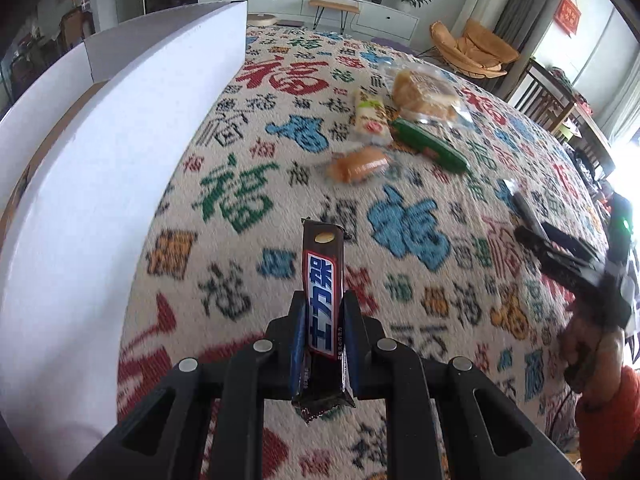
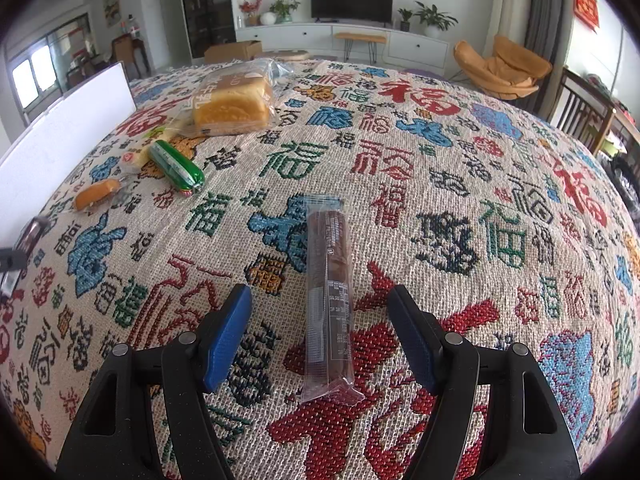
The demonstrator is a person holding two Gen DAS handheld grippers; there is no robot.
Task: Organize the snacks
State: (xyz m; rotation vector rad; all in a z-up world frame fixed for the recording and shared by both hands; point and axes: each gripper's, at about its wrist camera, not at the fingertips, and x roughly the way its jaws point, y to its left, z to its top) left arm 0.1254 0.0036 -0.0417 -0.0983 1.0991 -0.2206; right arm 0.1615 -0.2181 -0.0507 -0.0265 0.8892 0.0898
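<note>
White box left; bread and sausage beyond.

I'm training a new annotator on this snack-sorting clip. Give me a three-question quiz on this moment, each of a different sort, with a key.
1. True or false: the left gripper is shut on the brown chocolate bar.
2. Multiple choice: the long clear-wrapped brown snack lies
A. on the patterned cloth, between the open fingers of the right gripper
B. inside the white box
C. on top of the packaged bread
3. Fill in: next to the green-wrapped snack, on the side nearer the white box, lies a small ____-coloured bun in clear wrap.

Key: 1 true; 2 A; 3 orange
</note>
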